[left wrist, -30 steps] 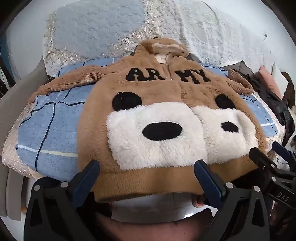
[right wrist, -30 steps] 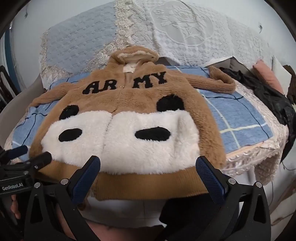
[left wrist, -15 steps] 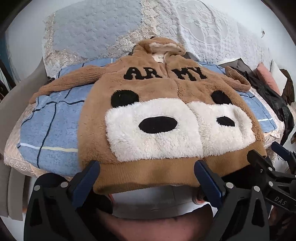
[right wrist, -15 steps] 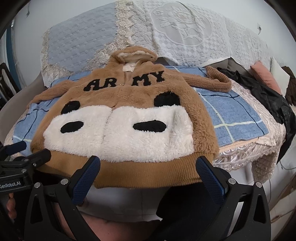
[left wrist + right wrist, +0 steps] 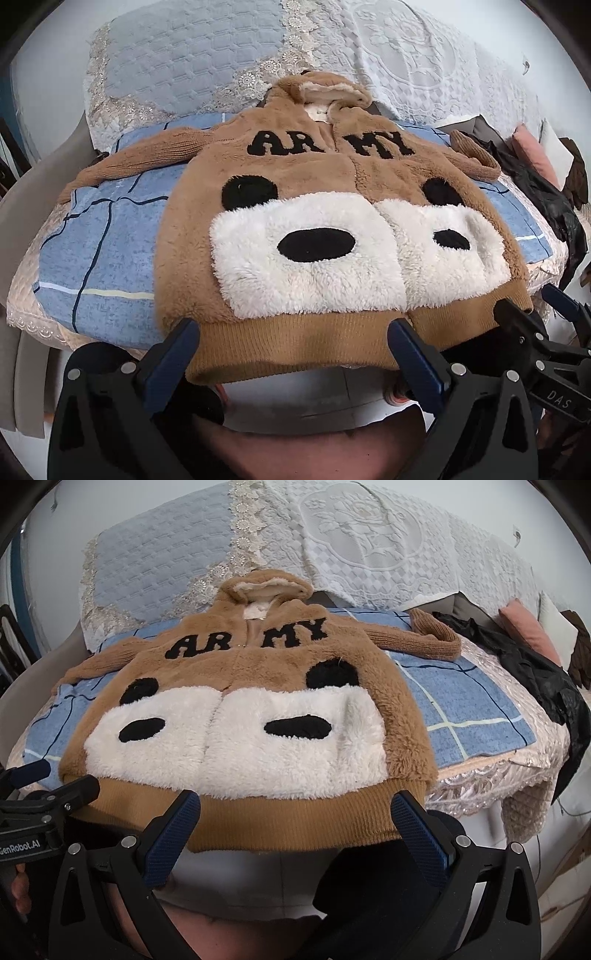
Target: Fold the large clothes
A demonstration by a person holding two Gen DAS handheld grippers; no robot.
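The brown fleece hoodie [image 5: 332, 229] lies spread front-up at frame centre on a blue checked sheet [image 5: 99, 240]. Left tongs [image 5: 295, 354] and right tongs [image 5: 295, 830] both spread wide, empty, hovering at the ribbed hem [image 5: 295, 819] — pre-grasp stage. Next: pinch hem corners, fold upward.

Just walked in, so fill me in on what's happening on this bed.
A person holds a two-finger gripper in each hand over a fuzzy brown hooded jacket lettered ARMY, spread face up on a blue checked sheet with its sleeves out to the sides. The left gripper and right gripper both hang open by the ribbed hem, gripping nothing. No fold shows yet. Dark clothes lie heaped beside it.
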